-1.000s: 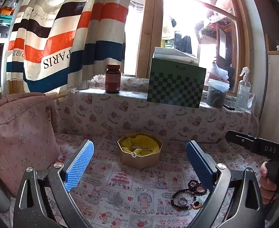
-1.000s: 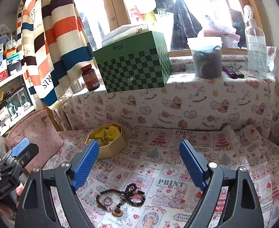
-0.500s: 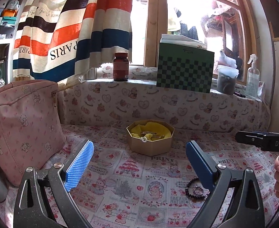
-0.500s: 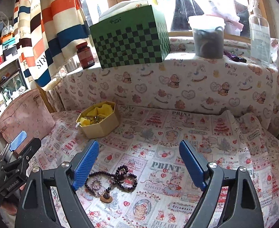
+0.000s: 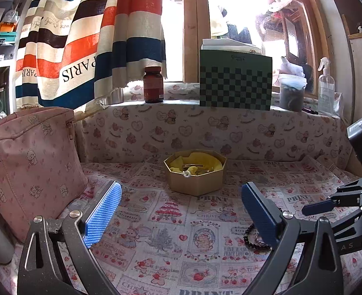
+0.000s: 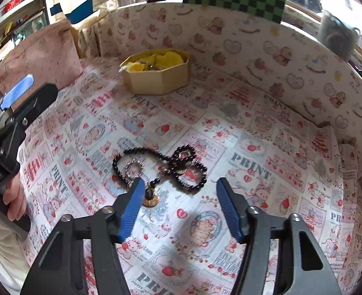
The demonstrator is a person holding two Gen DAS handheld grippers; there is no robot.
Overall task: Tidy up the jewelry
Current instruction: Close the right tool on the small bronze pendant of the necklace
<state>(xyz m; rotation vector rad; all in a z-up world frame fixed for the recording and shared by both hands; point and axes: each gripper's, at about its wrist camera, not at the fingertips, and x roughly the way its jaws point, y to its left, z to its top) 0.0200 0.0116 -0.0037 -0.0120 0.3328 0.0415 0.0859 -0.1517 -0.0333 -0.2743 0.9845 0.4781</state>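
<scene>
A tangle of black beads (image 6: pixel 181 157) with a silver ring and a coin pendant (image 6: pixel 151 200) lies on the printed cloth. My right gripper (image 6: pixel 179 183) points steeply down just short of it. Its jaws are closing with nothing pressed between them, and the left pad (image 6: pixel 131 206) overlaps the pendant end. A gold octagonal box (image 6: pixel 156 81) lined with yellow cloth sits further back. In the left wrist view, my left gripper (image 5: pixel 181 186) stands open facing the box (image 5: pixel 195 182). The beads (image 5: pixel 252 238) peek out behind its right finger, and the right gripper (image 5: pixel 323 205) shows at the right edge.
A pink pouch (image 5: pixel 28 167) stands at the left. On the cloth-covered ledge behind are a brown bottle (image 5: pixel 153 84), a green checkered box (image 5: pixel 235 83), a jar (image 5: pixel 291 93) and a spray bottle (image 5: pixel 326 91). A person's hand (image 6: pixel 13 201) holds the left gripper (image 6: pixel 16 95).
The right gripper has tipped downward and dropped close to the beads, and its jaws have narrowed. The left gripper has sunk a little and stays open.
</scene>
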